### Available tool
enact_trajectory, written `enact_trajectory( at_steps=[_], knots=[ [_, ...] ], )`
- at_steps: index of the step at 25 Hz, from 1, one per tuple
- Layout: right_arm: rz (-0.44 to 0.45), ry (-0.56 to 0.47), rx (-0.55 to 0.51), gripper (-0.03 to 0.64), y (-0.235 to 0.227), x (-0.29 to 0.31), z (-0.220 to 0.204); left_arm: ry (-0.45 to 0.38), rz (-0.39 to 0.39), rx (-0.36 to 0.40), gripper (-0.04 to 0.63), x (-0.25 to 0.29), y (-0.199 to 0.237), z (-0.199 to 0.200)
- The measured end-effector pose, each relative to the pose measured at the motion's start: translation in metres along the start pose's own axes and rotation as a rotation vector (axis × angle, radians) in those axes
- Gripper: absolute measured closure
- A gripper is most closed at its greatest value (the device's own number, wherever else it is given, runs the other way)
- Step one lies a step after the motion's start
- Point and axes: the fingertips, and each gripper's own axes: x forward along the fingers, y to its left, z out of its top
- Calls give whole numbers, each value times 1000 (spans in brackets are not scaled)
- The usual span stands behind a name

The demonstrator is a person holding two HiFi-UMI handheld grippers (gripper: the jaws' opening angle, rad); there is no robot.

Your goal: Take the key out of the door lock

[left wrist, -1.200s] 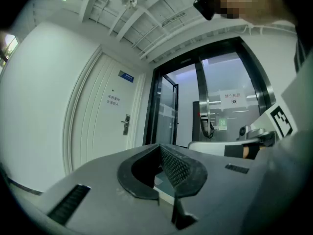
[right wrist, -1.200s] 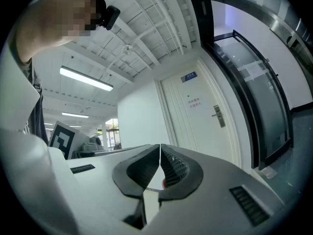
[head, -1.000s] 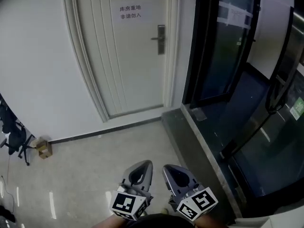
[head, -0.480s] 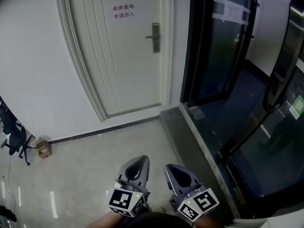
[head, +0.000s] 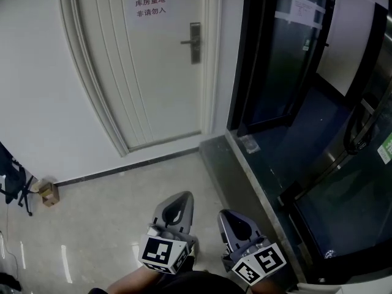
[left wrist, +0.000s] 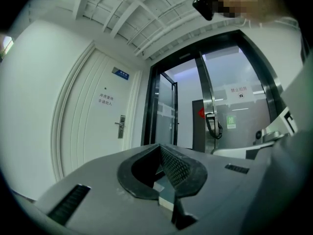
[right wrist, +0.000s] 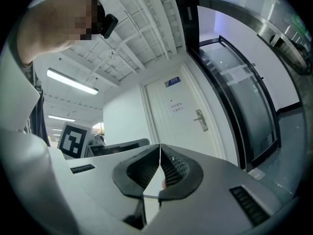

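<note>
L gripper (head: 181, 202) and R gripper (head: 233, 223) sit low in head view, side by side, close to the person's body, tips pointing fwd over the tiled floor (head: 104, 225). Both are well apart from the door (head: 153, 72), which stands closed at top of head view w/ a paper sign (head: 149, 7) near its top. Lock (head: 195, 42), a dark plate w/ a lever handle pointing left, sits by the door's right edge, below and right of the sign. Key is too small to make out at the lock in any view. L gripper view: jaws clenched tip to tip, nothing between them; door and lock show beyond, left of the tips. R gripper view: jaws pressed together along their whole line, also empty; door and lock show beyond, up and right of the tips. Dark-framed glass doors (head: 278, 54) stand right of the door. Small cardboard box (head: 47, 193) lies by the wall at far left, just beside a dark chair (head: 13, 182) partly cut off by the frame edge.
</note>
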Motion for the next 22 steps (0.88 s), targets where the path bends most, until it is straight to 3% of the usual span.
enact_trajectory(
  at_steps=[8,22],
  knots=[
    [-28,-8,-18,600,-47,87,14,-18,-65,-7,589,83,47,4],
    [-27,-15,-37,600,-92,224,26,-23,-70,-8,589,187,146,13]
  ],
)
